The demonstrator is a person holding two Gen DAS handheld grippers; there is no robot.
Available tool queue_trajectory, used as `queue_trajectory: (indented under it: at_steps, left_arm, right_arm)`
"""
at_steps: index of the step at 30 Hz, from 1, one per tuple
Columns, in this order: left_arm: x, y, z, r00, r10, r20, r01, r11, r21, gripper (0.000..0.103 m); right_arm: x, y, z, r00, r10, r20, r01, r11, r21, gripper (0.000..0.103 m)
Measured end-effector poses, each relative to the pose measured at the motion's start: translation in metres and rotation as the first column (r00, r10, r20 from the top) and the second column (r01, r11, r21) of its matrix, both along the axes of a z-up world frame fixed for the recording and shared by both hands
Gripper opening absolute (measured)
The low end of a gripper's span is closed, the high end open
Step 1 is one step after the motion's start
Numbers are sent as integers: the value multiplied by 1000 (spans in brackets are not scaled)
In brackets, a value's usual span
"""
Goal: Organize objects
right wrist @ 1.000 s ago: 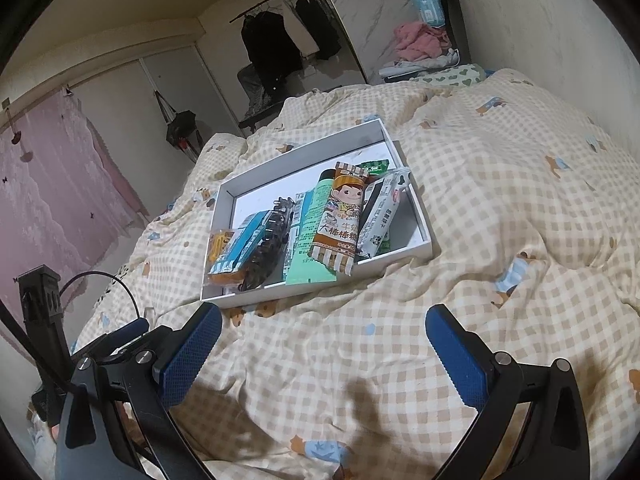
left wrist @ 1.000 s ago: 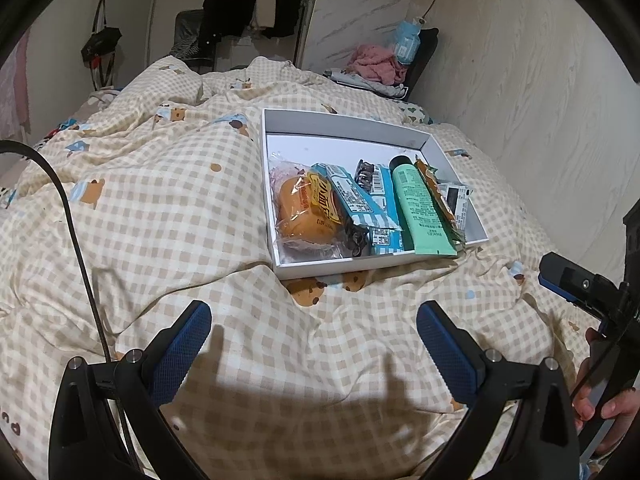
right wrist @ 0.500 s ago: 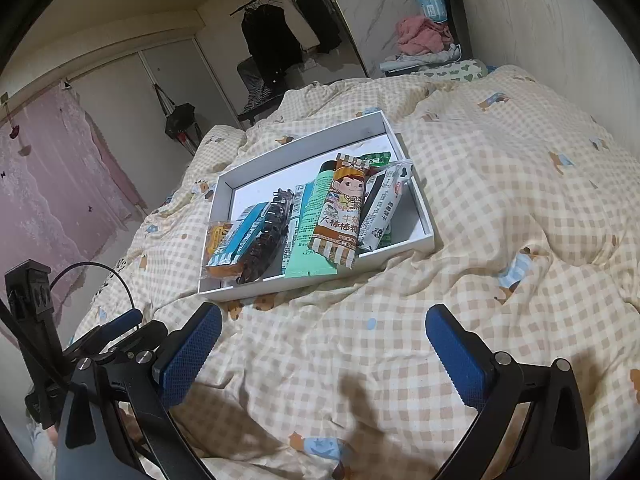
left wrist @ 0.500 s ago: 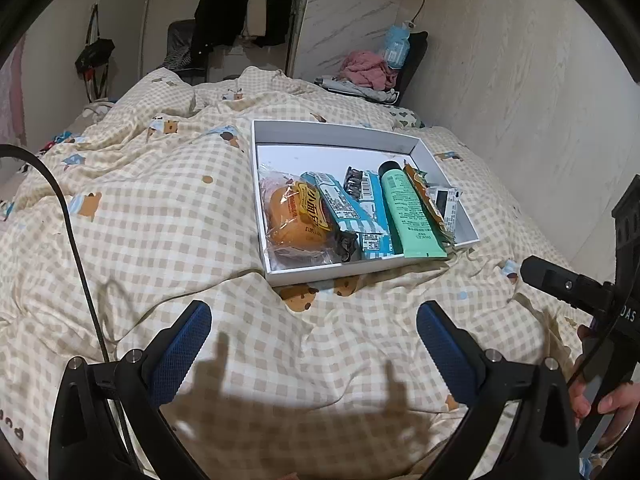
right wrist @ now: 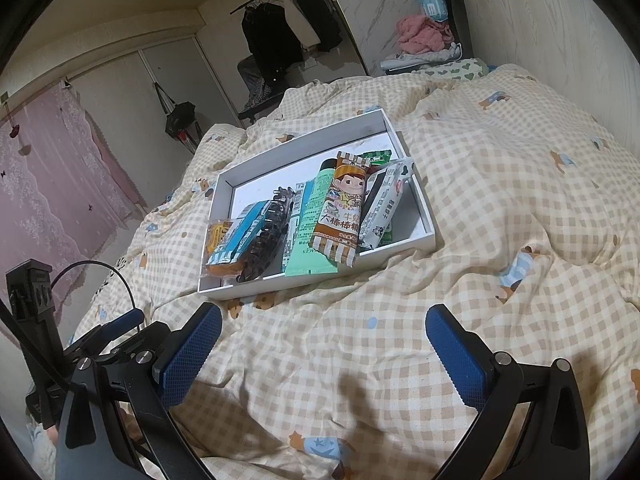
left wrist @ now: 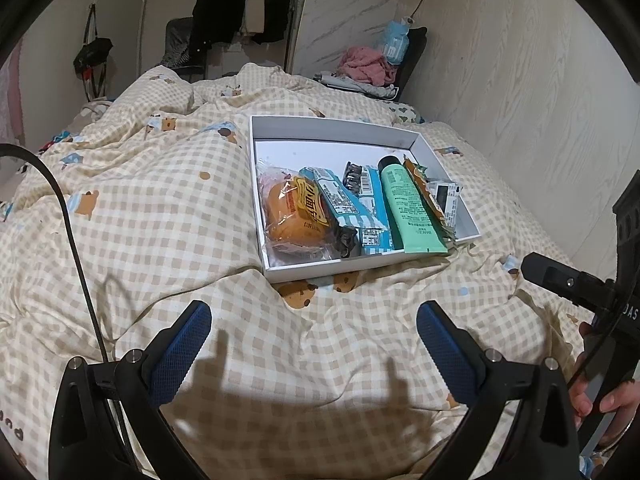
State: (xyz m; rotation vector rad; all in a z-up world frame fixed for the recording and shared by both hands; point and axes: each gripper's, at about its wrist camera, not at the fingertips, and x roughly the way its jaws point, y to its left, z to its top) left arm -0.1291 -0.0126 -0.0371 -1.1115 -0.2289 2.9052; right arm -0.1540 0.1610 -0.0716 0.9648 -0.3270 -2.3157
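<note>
A white shallow box [left wrist: 332, 130] [right wrist: 426, 220] lies on the checked bedspread. Inside it lie a wrapped orange bun [left wrist: 294, 216], a blue-and-white snack pack [left wrist: 340, 204], a black hair claw [right wrist: 268, 236], a mint-green tube [left wrist: 408, 208] [right wrist: 314, 216], a brown candy bag with a cartoon child [right wrist: 342, 208] and a black-and-white packet [right wrist: 382, 208]. My left gripper [left wrist: 314, 344] hangs open over the blanket in front of the box, holding nothing. My right gripper [right wrist: 324, 350] is also open and empty, on the near side of the box.
The beige checked duvet [left wrist: 140, 208] covers the whole bed in soft folds. A wood-pattern wall [left wrist: 520, 80] runs along the right. Far off are hanging dark clothes [left wrist: 218, 8] and a chair with pink laundry [left wrist: 364, 66]. A hand [left wrist: 600, 396] holds the other gripper.
Both grippers have drawn slightly back and risen, so the box sits a little farther off in each view. Nothing in the box moved; both stay open.
</note>
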Motion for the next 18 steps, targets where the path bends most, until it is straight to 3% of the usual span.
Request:
queue_trajectory:
  at_steps: [18]
  left_arm:
    - [-1, 6, -2, 1000, -13, 11, 13, 1000, -25, 102]
  right_arm:
    - [8, -21, 1, 998, 50, -45, -44, 992, 118, 103]
